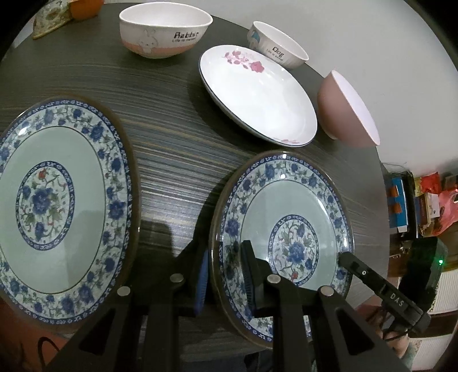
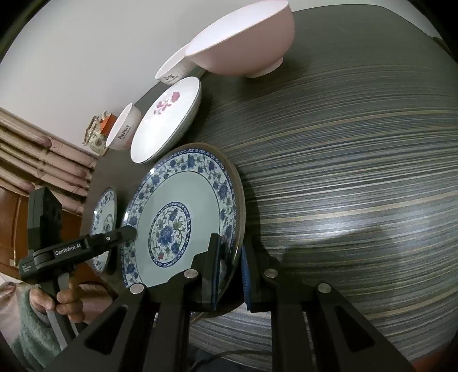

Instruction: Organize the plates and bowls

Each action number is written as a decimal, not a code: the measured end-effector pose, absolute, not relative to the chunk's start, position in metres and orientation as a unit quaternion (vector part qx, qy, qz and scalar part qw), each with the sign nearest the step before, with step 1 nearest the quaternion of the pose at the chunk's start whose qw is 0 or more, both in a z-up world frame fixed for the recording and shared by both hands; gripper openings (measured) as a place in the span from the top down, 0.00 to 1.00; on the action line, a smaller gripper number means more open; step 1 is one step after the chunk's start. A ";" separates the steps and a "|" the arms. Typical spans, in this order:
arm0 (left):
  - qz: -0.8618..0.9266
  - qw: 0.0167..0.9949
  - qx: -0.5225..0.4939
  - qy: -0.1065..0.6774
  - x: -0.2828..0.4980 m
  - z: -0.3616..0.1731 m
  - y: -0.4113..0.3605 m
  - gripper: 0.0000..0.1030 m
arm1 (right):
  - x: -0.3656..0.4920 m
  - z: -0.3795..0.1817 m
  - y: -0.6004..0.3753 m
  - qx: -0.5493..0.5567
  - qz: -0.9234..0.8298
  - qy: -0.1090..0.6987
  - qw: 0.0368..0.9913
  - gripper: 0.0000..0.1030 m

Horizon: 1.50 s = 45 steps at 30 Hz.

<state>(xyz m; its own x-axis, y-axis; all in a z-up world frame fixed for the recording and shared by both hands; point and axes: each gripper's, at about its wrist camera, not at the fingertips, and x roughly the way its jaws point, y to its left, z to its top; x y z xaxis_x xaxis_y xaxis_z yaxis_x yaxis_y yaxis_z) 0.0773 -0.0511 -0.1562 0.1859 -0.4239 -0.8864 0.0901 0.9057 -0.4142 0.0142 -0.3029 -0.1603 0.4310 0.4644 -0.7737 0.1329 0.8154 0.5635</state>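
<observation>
Two blue floral plates lie on the dark striped table (image 1: 171,137). My left gripper (image 1: 226,274) straddles the left rim of the nearer blue plate (image 1: 289,217), one finger over it and one outside, with small gaps showing. My right gripper (image 2: 230,271) straddles the opposite rim of the same plate (image 2: 183,211) the same way. The second blue plate (image 1: 54,197) lies to the left, also in the right wrist view (image 2: 104,226). A white rose plate (image 1: 257,94), a rabbit bowl (image 1: 163,31), a dog bowl (image 1: 277,43) and a pink bowl (image 1: 343,111) stand behind.
The table edge (image 1: 380,171) runs close to the right of the held plate and pink bowl. Boxes and bags (image 1: 423,200) sit below that edge. An orange object and patterned holder (image 1: 65,14) stand at the far left corner. Bare striped table (image 2: 357,171) lies right of my right gripper.
</observation>
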 end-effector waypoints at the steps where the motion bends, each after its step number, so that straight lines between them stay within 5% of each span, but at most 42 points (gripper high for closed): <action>1: -0.170 0.759 -0.136 0.614 0.076 -0.155 -0.050 0.80 | 0.014 -0.159 -0.302 0.284 0.104 0.523 0.797 0.86; 28: -0.152 0.785 -0.153 0.581 0.063 -0.125 0.005 0.80 | 0.009 -0.138 -0.257 0.259 0.146 0.508 0.808 0.86; 45: -0.068 0.816 -0.213 0.533 0.076 -0.102 0.107 0.80 | 0.051 -0.108 -0.181 0.230 0.184 0.504 0.812 0.86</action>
